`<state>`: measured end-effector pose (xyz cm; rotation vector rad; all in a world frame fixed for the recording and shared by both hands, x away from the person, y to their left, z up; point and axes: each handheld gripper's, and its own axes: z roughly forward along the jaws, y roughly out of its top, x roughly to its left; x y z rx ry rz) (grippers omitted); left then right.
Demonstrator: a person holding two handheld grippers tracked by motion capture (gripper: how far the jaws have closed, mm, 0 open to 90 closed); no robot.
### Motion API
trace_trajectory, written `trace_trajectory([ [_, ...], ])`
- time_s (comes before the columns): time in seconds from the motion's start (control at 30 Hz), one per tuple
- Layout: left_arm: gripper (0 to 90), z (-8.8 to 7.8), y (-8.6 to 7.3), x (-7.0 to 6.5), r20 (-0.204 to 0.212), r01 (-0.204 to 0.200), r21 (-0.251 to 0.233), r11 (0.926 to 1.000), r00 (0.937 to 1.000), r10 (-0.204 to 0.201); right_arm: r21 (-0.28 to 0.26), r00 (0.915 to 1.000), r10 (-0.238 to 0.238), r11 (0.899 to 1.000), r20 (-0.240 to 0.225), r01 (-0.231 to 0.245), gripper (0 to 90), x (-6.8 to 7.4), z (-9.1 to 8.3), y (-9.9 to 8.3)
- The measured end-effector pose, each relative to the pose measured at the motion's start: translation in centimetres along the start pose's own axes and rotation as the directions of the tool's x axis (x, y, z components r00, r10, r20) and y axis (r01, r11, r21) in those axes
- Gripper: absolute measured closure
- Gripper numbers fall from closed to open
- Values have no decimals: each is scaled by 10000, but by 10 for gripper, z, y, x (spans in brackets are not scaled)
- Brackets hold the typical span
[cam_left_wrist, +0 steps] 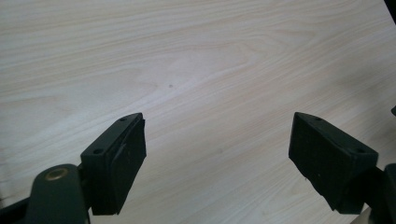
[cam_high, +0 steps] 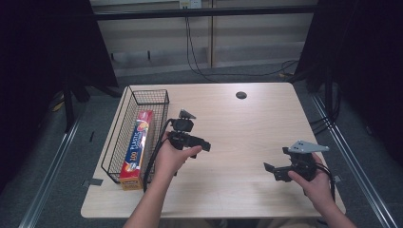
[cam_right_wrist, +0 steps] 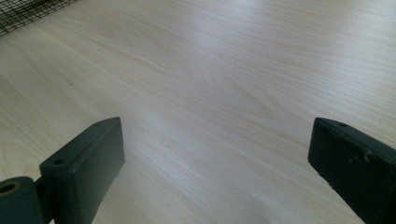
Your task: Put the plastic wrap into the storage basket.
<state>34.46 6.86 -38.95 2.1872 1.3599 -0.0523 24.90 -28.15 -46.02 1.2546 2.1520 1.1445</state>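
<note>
The box of plastic wrap (cam_high: 135,147) lay inside the wire basket (cam_high: 124,107) at the left edge of the counter (cam_high: 237,123), its long axis running along the basket's length, from the near end away toward the far rim. The left gripper (cam_high: 202,145) hung over bare wood just to the right of the basket, so the box sat to its left and close by; its jaws pointed toward the middle of the counter, away from the box. In the left gripper view the jaws stood apart with nothing between them. The right gripper (cam_high: 272,172) waited well apart near the counter's right front corner, its jaws likewise spread wide and empty over bare wood. By my reading the left hand (cam_high: 173,156) was the nearer one and would have to turn back toward the basket to reach the box.
</note>
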Motion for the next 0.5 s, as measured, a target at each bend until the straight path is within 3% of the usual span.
trace_trajectory([
  [0.27, 186, 10, -10, -1, -81, -99, 23, 9999, 9999, 99, 17, 10000, -38, 10000, -21, 38, 35, 1, 2, 0],
  [0.5, 131, 21, -21, -4, -109, -515, -95, 9986, 9986, 514, 148, 10000, -85, 9999, -30, 86, 34, 1, 3, -3],
])
